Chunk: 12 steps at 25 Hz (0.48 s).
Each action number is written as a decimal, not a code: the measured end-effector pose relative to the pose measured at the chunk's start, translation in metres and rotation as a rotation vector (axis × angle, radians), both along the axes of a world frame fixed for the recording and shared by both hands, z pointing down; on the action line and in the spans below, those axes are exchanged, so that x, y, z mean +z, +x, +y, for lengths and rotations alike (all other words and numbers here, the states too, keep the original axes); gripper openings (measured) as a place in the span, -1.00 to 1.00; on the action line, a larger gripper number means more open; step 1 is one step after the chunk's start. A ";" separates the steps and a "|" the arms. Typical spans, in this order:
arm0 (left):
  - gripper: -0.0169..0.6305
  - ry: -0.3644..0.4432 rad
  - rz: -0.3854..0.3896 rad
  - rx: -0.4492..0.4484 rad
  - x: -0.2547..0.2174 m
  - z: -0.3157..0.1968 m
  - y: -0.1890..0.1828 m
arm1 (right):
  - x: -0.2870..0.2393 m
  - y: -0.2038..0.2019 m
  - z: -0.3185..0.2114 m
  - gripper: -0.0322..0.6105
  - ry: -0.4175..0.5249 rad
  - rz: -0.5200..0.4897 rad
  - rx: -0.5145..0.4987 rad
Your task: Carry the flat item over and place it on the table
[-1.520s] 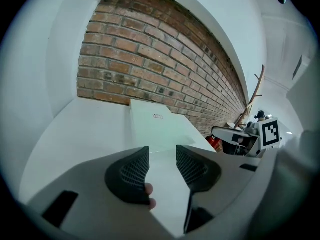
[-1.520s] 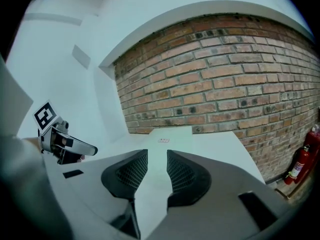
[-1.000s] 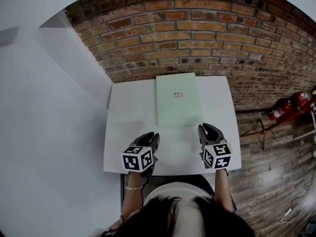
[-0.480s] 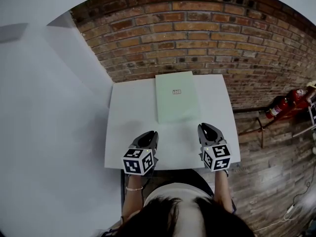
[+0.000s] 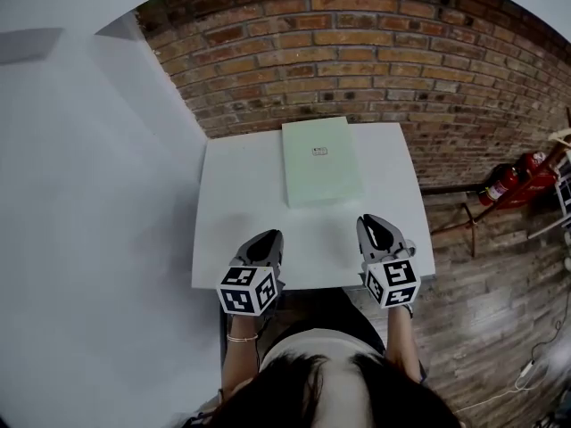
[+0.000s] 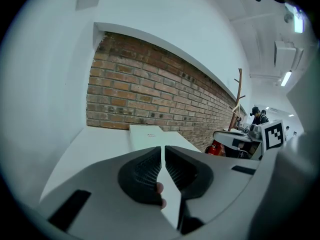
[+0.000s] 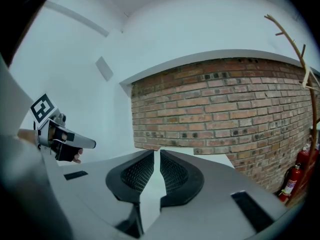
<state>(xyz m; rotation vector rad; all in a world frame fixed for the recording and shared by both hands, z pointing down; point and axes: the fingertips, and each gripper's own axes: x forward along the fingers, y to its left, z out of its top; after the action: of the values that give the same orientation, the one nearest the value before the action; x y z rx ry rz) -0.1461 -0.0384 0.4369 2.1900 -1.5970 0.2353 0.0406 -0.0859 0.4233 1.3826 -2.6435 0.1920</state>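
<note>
Head view: a pale green pad (image 5: 321,160) lies flat in the upper centre of the frame, on the white counter (image 5: 236,203) by the brick wall (image 5: 357,52). The left gripper (image 5: 268,237) and right gripper (image 5: 375,225) sit lower, apart from the pad.
Left gripper view: jaws clenched, empty.
Right gripper view: jaws clenched, empty.

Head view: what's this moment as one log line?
green flat item: lying on white table, far end | left gripper: shut, empty | right gripper: shut, empty
</note>
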 end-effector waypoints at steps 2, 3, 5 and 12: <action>-0.86 0.018 -0.002 -0.003 -0.004 0.006 0.000 | -0.005 -0.001 0.008 -0.70 0.021 -0.004 -0.004; -0.86 0.027 -0.004 -0.003 -0.006 0.009 0.000 | -0.007 -0.002 0.012 -0.70 0.031 -0.006 -0.007; -0.88 0.045 -0.008 -0.003 -0.010 0.016 0.001 | -0.011 -0.002 0.019 -0.71 0.048 -0.010 -0.010; -0.89 0.110 -0.019 0.003 -0.024 0.041 0.003 | -0.022 -0.005 0.047 -0.72 0.090 -0.010 -0.005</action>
<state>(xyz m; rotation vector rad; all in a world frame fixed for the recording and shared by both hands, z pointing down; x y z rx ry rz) -0.1430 0.0029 0.4129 2.2790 -1.6537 0.1732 0.0360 -0.0393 0.4016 1.4045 -2.6950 0.0805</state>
